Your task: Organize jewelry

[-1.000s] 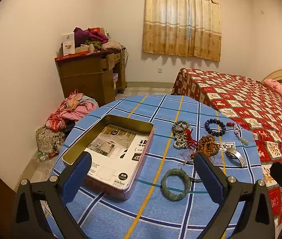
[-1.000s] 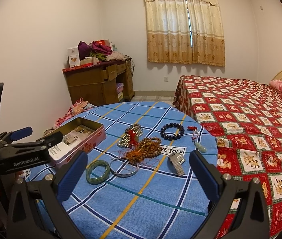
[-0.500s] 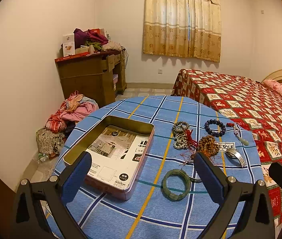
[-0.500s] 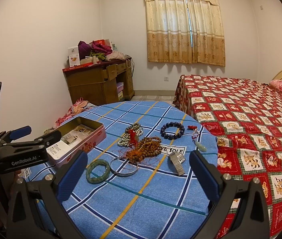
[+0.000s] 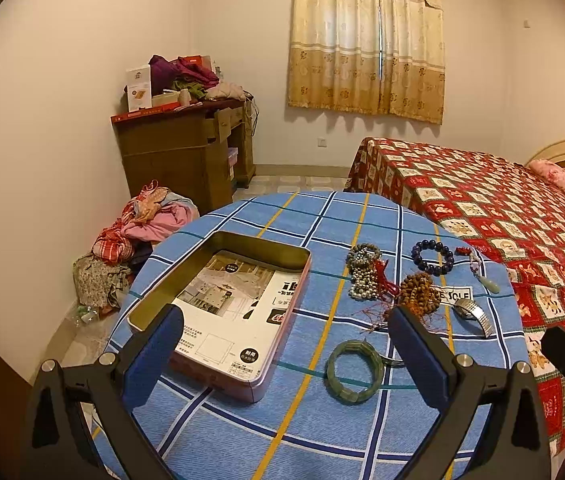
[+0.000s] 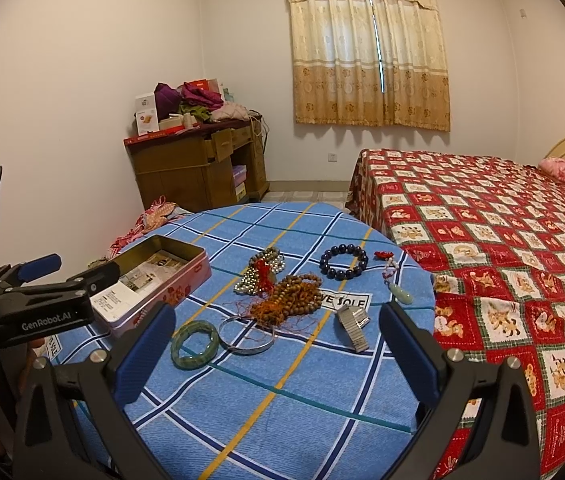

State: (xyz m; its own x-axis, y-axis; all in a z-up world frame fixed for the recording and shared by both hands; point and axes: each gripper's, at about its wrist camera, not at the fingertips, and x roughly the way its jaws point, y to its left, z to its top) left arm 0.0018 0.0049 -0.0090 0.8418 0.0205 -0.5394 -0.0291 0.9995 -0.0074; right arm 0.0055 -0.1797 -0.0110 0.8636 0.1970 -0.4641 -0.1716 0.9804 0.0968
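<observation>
An open pink tin [image 5: 282, 344] [image 6: 186, 280] with paper inside sits on the left of a round table. Right of it lie a green jade bangle [image 5: 354, 372] [image 6: 194, 344], a thin silver bangle [image 6: 246, 336], a brown bead string [image 5: 418, 294] [image 6: 294, 298], grey beads with a red tassel [image 5: 364, 272] [image 6: 262, 270], a dark blue bead bracelet [image 5: 432, 258] [image 6: 342, 262], a jade pendant [image 5: 492, 284] [image 6: 400, 294] and a metal watch [image 5: 474, 314] [image 6: 354, 324]. My left gripper [image 5: 286, 352] and right gripper [image 6: 278, 344] hover open and empty above the table's near edge.
The table wears a blue checked cloth [image 5: 322, 432] [image 6: 282, 400]. A bed with a red quilt [image 5: 502, 208] [image 6: 502, 220] stands close on the right. A wooden cabinet [image 5: 186, 156] and a heap of clothes [image 5: 142, 236] are at the far left on the floor.
Almost nothing has changed. Both grippers stay open over the near edge, with only a slight drift of the views.
</observation>
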